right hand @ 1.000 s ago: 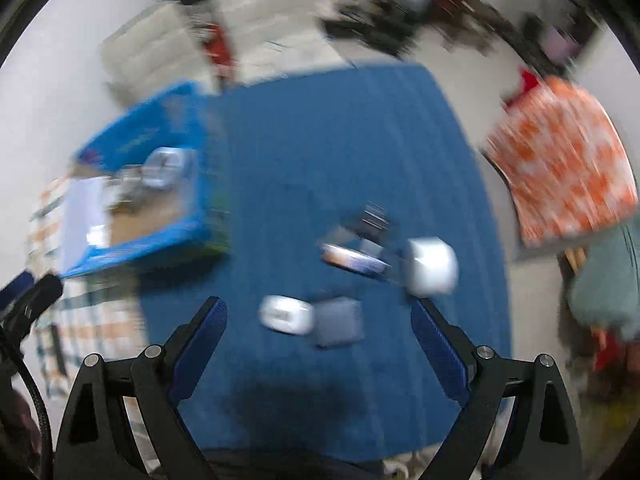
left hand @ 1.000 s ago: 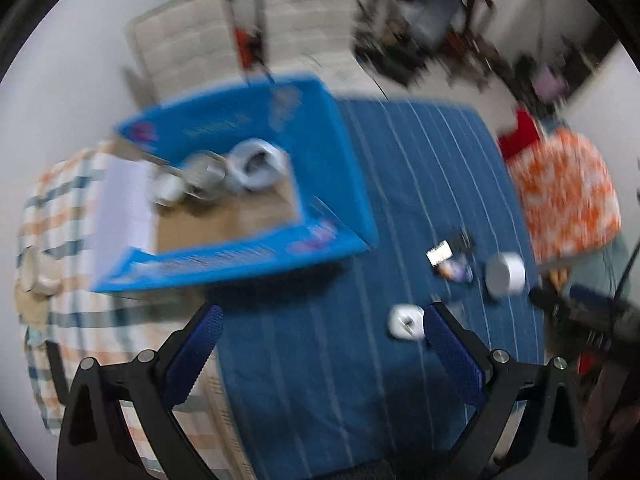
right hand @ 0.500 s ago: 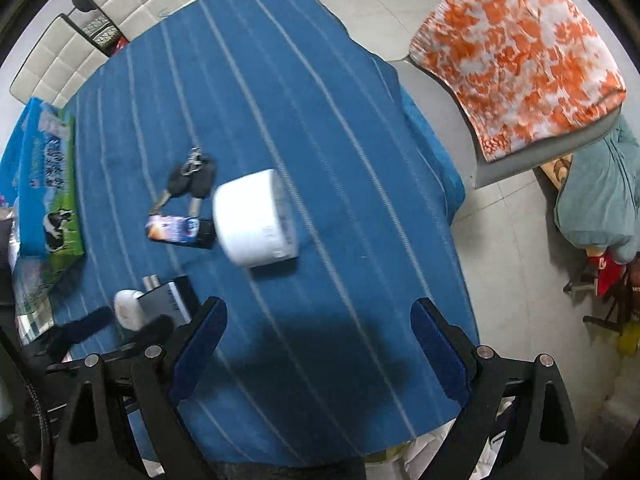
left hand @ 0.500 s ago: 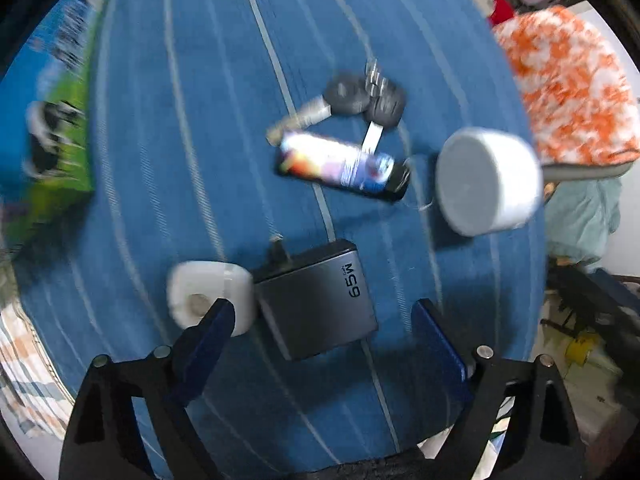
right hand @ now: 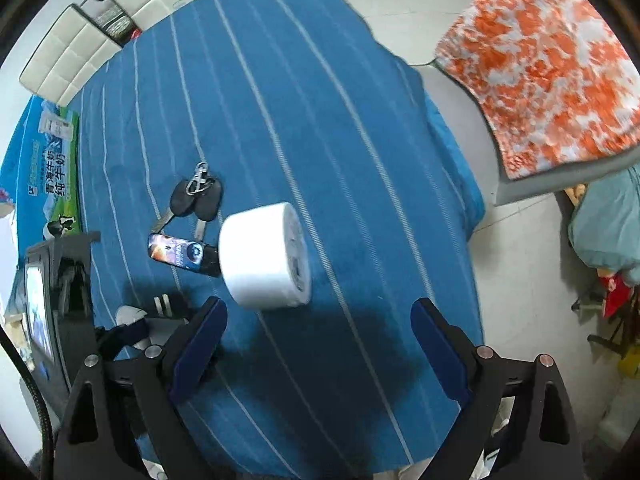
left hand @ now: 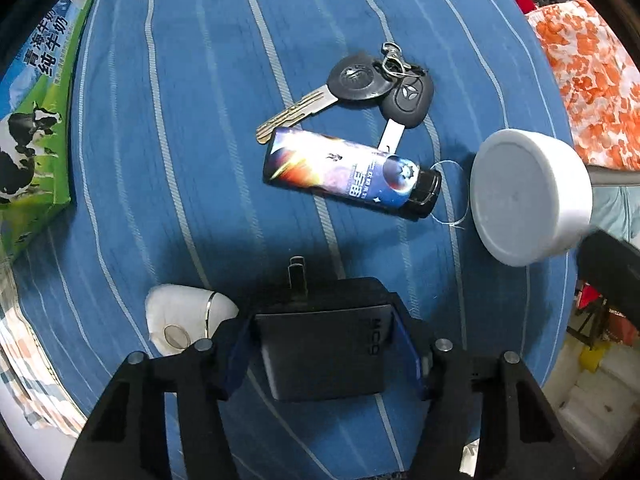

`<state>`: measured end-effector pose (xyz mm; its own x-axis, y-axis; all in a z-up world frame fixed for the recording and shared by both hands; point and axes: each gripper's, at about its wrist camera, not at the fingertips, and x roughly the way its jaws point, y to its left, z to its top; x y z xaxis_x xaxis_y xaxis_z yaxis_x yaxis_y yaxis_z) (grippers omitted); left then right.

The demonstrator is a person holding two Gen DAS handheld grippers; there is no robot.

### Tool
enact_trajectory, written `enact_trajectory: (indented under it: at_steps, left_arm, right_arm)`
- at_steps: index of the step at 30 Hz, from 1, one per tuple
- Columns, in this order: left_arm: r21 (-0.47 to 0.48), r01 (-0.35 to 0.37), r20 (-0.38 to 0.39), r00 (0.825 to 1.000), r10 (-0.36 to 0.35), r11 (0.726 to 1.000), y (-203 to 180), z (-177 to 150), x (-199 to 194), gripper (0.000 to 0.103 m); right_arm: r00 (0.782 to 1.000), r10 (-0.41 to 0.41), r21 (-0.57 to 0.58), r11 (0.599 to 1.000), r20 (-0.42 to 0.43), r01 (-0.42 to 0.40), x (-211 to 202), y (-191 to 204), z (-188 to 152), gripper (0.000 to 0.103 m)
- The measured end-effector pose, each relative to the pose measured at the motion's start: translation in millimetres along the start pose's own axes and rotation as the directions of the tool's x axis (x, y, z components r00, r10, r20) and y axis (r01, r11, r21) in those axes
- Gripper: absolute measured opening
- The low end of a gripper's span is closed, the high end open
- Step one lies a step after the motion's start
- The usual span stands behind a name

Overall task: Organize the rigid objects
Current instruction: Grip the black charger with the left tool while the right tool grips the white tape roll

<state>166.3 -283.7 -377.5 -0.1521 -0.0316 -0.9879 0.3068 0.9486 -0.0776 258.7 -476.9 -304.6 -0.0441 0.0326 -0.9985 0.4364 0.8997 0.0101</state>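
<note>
My left gripper (left hand: 322,344) is shut on a dark grey charger (left hand: 324,352) lying on the blue striped tablecloth (left hand: 180,160); its prongs point away from me. A white earbud case (left hand: 184,320) lies just left of it. Beyond lie a printed lighter (left hand: 348,172), car keys (left hand: 372,84) and a white tape roll (left hand: 528,196). My right gripper (right hand: 320,340) is open and empty, hovering just short of the tape roll (right hand: 266,256). The lighter (right hand: 180,254) and keys (right hand: 196,198) lie left of the roll there. The left gripper (right hand: 132,330) shows at lower left.
A blue and green milk carton box (left hand: 32,112) stands at the table's left edge, also in the right wrist view (right hand: 48,168). An orange-and-white covered chair (right hand: 548,72) stands right of the table. White chairs (right hand: 92,24) stand at the far end.
My left gripper swung from the box to the small items, came down and closed on the charger. My right gripper moved right and nearer to the tape roll, staying open.
</note>
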Motion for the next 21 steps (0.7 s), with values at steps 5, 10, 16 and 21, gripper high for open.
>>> enact_trajectory:
  at_steps: [5, 10, 16, 21]
  left_arm:
    - [-0.023, -0.02, 0.019, 1.0, 0.021, 1.0, 27.3, -0.6, -8.5, 0.058]
    - [-0.031, -0.004, -0.001, 1.0, 0.004, 1.0, 41.6, 3.2, -11.1, 0.058]
    - [-0.032, -0.009, -0.038, 0.999, 0.008, 0.999, 41.7, -0.7, -7.3, 0.059]
    - [-0.007, -0.032, -0.035, 0.999, 0.032, 0.999, 32.2, -2.1, -3.8, 0.059]
  right_arm:
    - [0.998, 0.053, -0.005, 0.999, -0.036, -0.053, 21.7, 11.4, 12.5, 0.088]
    - [0.989, 0.096, 0.009, 0.995, -0.108, -0.096, 49.8, 19.2, 21.6, 0.07]
    - [0.988, 0.089, 0.028, 0.996, -0.124, -0.086, 63.8, 21.1, 22.8, 0.062]
    - [0.989, 0.078, 0.033, 0.997, -0.129, -0.075, 70.7, 19.8, 22.6, 0.057]
